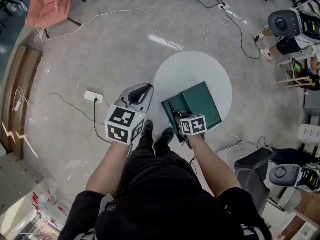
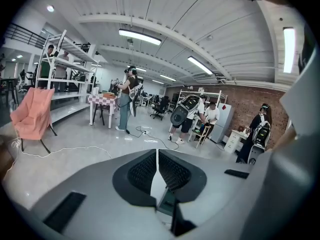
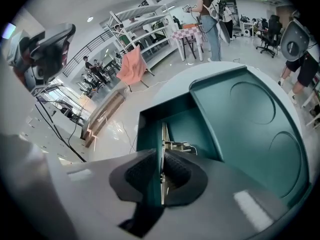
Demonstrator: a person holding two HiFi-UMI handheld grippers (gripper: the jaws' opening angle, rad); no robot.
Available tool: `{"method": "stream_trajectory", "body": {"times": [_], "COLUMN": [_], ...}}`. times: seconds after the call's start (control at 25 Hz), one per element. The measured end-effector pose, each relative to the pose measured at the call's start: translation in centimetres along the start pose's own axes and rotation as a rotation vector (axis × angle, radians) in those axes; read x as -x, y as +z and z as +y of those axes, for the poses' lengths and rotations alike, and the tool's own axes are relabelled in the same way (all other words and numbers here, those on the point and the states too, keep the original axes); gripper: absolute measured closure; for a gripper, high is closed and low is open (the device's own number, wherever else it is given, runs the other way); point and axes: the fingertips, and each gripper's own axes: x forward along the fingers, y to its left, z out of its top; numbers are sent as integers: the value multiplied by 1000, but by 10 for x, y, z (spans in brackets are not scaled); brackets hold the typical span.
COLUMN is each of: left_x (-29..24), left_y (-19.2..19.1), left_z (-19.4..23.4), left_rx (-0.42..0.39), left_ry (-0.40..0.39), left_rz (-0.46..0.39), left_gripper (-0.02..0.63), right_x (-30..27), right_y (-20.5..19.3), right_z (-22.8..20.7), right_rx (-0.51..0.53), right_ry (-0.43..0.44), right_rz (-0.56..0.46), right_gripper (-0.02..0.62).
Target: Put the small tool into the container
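A dark green container (image 1: pixel 202 101) lies on a round white table (image 1: pixel 187 69); its deep compartment (image 3: pixel 182 121) opens at its near left side. My right gripper (image 1: pixel 178 118) reaches into that compartment. A thin metal tool (image 3: pixel 163 139) stands on edge between the right gripper's (image 3: pixel 162 159) pads, resting against the right pad, with a slim gap at the left pad, so the jaws are slightly open. The tool's far end lies inside the compartment. My left gripper (image 1: pixel 144 90) hangs left of the table, pointing out over the floor; in the left gripper view its (image 2: pixel 157 156) pads meet, with nothing between them.
A white power strip (image 1: pixel 93 96) and loose cables (image 1: pixel 150 29) lie on the floor left of and behind the table. A pink-draped chair (image 1: pixel 49 4) stands far left. Office chairs (image 1: pixel 283 22) and seated people are at the right. The person's feet (image 1: pixel 156 134) are near the table.
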Motion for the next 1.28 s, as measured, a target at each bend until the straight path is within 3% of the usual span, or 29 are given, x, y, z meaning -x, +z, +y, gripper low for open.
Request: {"method": "stream_trajectory", "body": {"times": [0.4,0.76,0.96,1.12,1.28], "left_x": [0,-4,0,1,-4], "left_y": [0,21,34,43,62], "left_z": [3,-5,-8,-11,-18], "left_rx": [15,-13,-40,-65,-92], "left_ry": [-29,-71,-99,-128,-165], "left_rz": [-1,-35,-50,-65,-98], "left_gripper": [588,588,588,588,588], "right_x": [9,33,60,97,153], "right_y": [-6,-5,17,43,81], "right_z": [-6,-18,-28,-29,-18], "right_rx": [67,27,-67,-106,-73], "right_ry": [-103,-163,-177,-161,-122], "right_rz": [-10,-63,-173,-305,-480], "right_gripper": [485,477,482,529,581]}}
